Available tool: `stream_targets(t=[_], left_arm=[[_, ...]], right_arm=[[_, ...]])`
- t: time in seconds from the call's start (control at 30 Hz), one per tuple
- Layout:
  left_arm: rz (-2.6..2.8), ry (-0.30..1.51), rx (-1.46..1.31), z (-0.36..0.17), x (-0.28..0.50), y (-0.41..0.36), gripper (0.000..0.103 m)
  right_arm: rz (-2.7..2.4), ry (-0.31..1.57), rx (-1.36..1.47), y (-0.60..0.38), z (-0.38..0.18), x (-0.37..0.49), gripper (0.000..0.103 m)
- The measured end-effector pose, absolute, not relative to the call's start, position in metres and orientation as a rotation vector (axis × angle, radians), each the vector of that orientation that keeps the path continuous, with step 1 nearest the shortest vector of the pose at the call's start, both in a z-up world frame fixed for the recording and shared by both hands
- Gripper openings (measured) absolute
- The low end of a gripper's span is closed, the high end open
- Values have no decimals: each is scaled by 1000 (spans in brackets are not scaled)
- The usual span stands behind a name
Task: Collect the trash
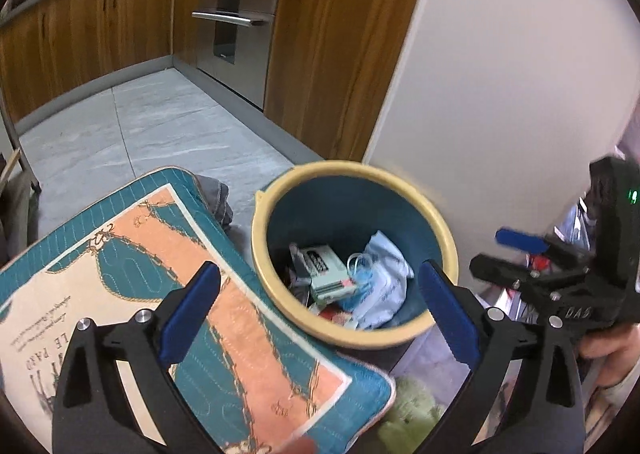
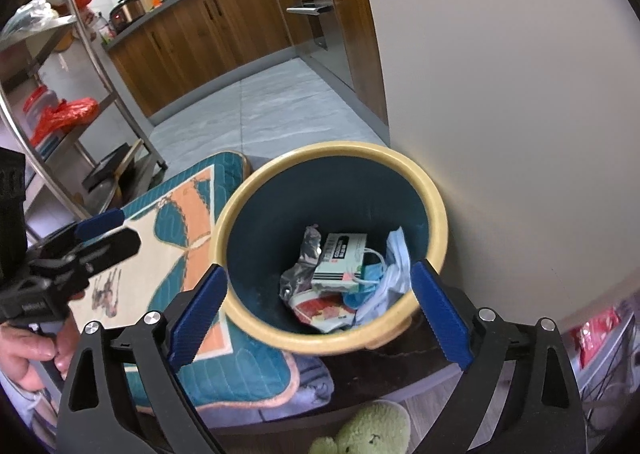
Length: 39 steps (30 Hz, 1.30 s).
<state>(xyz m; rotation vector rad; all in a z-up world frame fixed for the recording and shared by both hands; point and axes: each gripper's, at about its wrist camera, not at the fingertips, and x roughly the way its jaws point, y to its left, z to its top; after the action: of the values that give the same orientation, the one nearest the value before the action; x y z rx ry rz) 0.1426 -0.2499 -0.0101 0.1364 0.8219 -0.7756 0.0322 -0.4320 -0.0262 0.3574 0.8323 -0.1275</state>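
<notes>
Even, soft daylight; no hard shadows. Strong fisheye bending, dark vignette at edges. Slight motion blur, worst on bin rim (image 1: 400, 174). Wall (image 2: 520, 94) mildly overexposed.

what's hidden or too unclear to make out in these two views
- Bottom of the bin: covered by the small box, the pale bag and wrappers, in both views.
- Print on the box: too small and blurred to read.
- Green plush toy: cut off by the bottom edge in both views.
- Text on the cushion: partly behind the left claw.
- Right claw: open, with nothing between its fingers.
</notes>
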Motion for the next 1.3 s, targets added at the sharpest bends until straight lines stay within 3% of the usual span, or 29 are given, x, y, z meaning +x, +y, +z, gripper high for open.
stream_targets(t=[0.43,1.3], left_arm=[[-705,744,223,-10,112,-243,97],[-671,773,242,-25,110,-247,97]], right_arm=[[-134,811,288,-423,-19,9,95],[-126,802,273,-417,-19,1,95]])
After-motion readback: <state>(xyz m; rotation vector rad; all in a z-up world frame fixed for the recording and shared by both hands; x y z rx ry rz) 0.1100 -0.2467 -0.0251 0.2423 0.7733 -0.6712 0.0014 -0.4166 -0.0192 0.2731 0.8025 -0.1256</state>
